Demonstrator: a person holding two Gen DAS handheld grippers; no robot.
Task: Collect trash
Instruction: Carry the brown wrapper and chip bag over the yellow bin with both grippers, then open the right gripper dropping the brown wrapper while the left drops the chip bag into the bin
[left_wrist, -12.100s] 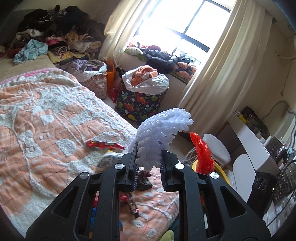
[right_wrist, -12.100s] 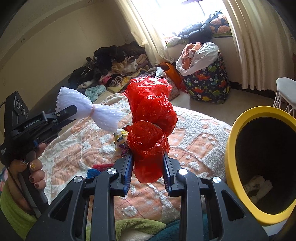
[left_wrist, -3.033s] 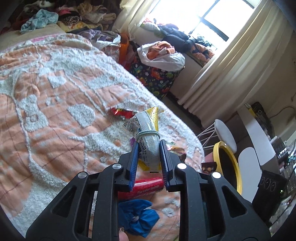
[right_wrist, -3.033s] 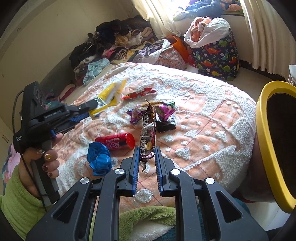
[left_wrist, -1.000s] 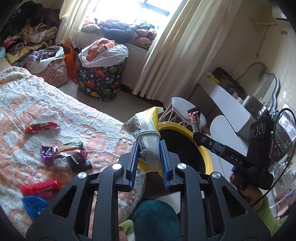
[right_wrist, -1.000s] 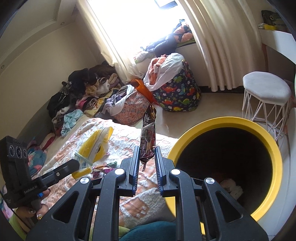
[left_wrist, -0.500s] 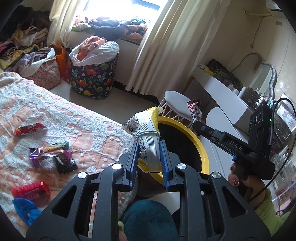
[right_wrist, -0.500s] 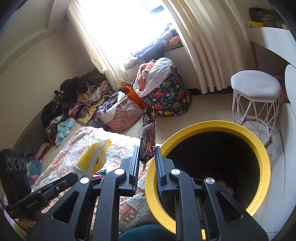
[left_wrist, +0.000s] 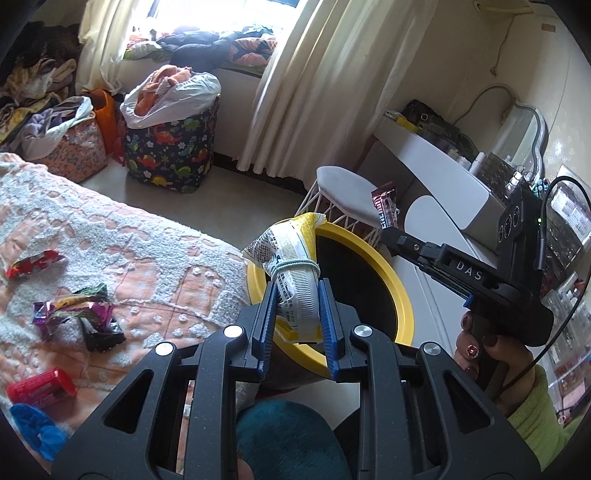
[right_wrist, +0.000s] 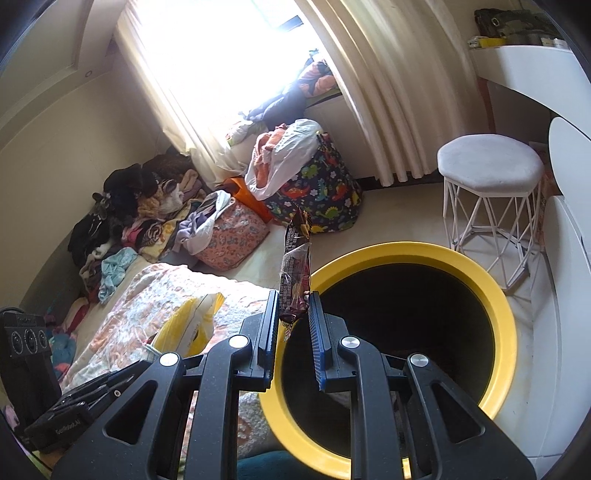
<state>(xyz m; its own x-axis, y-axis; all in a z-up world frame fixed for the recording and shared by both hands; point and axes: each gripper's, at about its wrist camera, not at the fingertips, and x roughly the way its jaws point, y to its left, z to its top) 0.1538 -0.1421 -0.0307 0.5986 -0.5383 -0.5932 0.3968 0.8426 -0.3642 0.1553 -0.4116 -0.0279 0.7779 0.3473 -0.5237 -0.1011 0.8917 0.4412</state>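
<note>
Yellow-and-white, the rolled snack bag tied with a band (left_wrist: 295, 273) stands upright, pinched in our left gripper (left_wrist: 297, 314) over the yellow-rimmed round bin (right_wrist: 506, 325). Our right gripper (right_wrist: 293, 325) pinches one dark chocolate wrapper (right_wrist: 295, 266), long axis vertical, beside the rim. Four wrappers lie on the orange bedspread (left_wrist: 155, 266)

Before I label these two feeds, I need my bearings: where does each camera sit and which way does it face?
Left wrist: sits on the left gripper, looks past its rolled yellow bag to the yellow bin; shows the right gripper and hand.
Right wrist: sits on the right gripper, looks down into the bin past its dark wrapper; shows the left gripper's body at lower left.
Shared: bin, dinosaur basket, stool, bed.
</note>
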